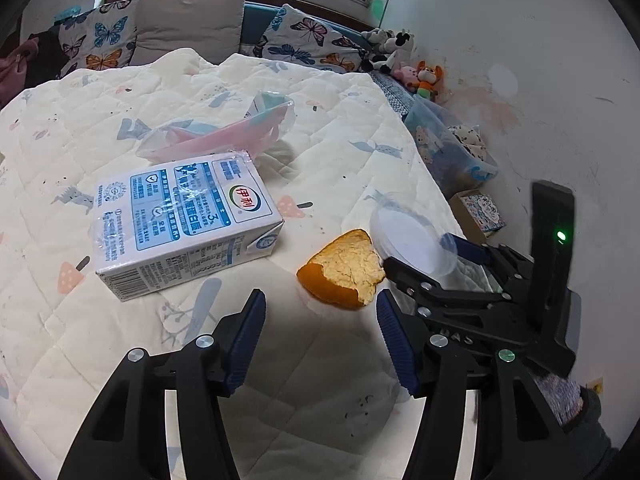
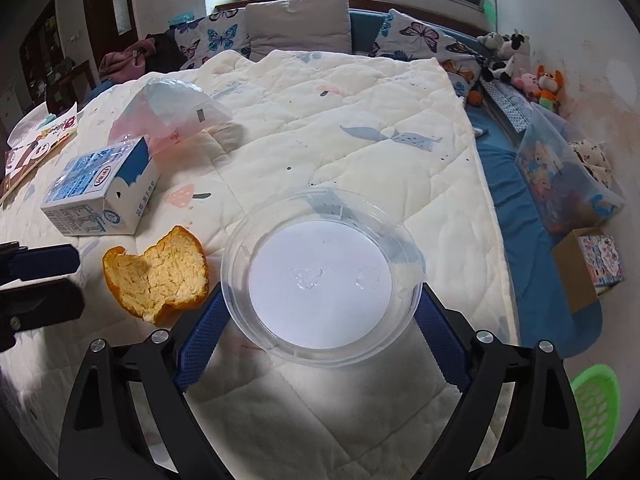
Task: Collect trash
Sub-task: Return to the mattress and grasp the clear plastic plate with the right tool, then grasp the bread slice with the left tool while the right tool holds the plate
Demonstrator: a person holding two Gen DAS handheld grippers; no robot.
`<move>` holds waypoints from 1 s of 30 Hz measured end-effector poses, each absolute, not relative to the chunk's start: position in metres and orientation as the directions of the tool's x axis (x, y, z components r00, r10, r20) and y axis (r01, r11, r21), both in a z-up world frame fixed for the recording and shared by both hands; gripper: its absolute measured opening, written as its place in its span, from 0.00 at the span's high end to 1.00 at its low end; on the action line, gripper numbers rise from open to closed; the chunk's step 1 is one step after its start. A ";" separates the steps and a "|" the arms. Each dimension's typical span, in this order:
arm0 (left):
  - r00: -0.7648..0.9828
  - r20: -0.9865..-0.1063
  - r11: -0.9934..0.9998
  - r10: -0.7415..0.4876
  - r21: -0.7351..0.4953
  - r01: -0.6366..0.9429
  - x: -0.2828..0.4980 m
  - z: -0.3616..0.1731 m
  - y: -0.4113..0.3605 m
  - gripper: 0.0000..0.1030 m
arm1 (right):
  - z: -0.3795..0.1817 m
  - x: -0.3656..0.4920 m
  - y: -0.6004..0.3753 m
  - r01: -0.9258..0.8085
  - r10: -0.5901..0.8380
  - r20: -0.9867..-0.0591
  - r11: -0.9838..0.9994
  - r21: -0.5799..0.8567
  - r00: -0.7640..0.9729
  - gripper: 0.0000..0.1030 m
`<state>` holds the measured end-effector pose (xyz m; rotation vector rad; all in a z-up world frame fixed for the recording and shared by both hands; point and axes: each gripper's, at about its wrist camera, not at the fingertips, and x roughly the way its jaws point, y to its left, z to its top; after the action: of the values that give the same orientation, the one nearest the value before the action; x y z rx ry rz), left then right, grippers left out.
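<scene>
A piece of orange peel (image 1: 344, 272) lies pith side up on the quilted bed cover (image 1: 120, 360), just beyond the tips of my left gripper (image 1: 320, 308), which is open and empty. A blue-and-white milk carton (image 1: 180, 224) lies on its side to the left, with a crumpled clear plastic bag (image 1: 224, 132) behind it. My right gripper (image 2: 320, 292) has its blue pads (image 2: 200, 340) against both sides of a round clear plastic dish (image 2: 320, 280) with a white bottom. The peel (image 2: 160, 276) sits just left of the dish, and the carton (image 2: 100, 196) lies further left.
The bed's right edge drops to a blue mat (image 2: 532, 280) holding a clear toy bin (image 2: 568, 176) and a cardboard box (image 2: 588, 268). A green basket (image 2: 596, 412) stands at lower right. Pillows (image 2: 296, 24) and stuffed toys (image 2: 520, 64) line the far end. Printed paper (image 2: 36, 144) lies at the left.
</scene>
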<state>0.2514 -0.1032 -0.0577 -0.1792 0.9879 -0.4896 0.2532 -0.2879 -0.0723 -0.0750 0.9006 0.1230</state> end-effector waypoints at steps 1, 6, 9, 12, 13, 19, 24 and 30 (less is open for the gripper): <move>0.454 -0.757 0.880 -0.470 -0.362 0.308 0.253 -0.059 -0.104 0.46 | -0.070 0.249 -0.290 -0.132 0.075 -0.782 0.991 -0.009 0.618 0.13; 0.447 -0.782 0.900 -0.434 -0.359 0.245 0.267 -0.073 -0.113 0.46 | -0.058 0.227 -0.303 -0.110 0.079 -0.773 0.994 0.011 0.629 0.13; 0.454 -0.792 0.913 -0.408 -0.344 0.220 0.274 -0.079 -0.118 0.50 | -0.048 0.206 -0.311 -0.103 0.081 -0.759 0.995 0.018 0.646 0.13; 0.465 -0.791 0.918 -0.397 -0.339 0.208 0.278 -0.081 -0.121 0.56 | -0.039 0.182 -0.321 -0.091 0.076 -0.747 0.996 0.020 0.660 0.14; 0.465 -0.791 0.917 -0.398 -0.339 0.208 0.279 -0.081 -0.123 0.60 | -0.037 0.177 -0.323 -0.087 0.068 -0.745 0.996 0.014 0.663 0.14; 0.474 -0.788 0.920 -0.393 -0.336 0.205 0.274 -0.081 -0.123 0.63 | -0.030 0.139 -0.346 -0.032 0.048 -0.735 0.999 0.036 0.676 0.15; 0.478 -0.787 0.921 -0.389 -0.329 0.209 0.273 -0.082 -0.123 0.65 | -0.036 0.126 -0.355 0.000 0.039 -0.740 0.999 0.053 0.671 0.16; 0.482 -0.787 0.923 -0.384 -0.316 0.220 0.272 -0.085 -0.120 0.81 | -0.037 0.109 -0.364 0.040 0.036 -0.731 0.995 0.086 0.681 0.15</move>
<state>0.2720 -0.1198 -0.0851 -0.1809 1.0027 -0.3705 0.1089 -0.3637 -0.0366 0.0977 0.8220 -0.0027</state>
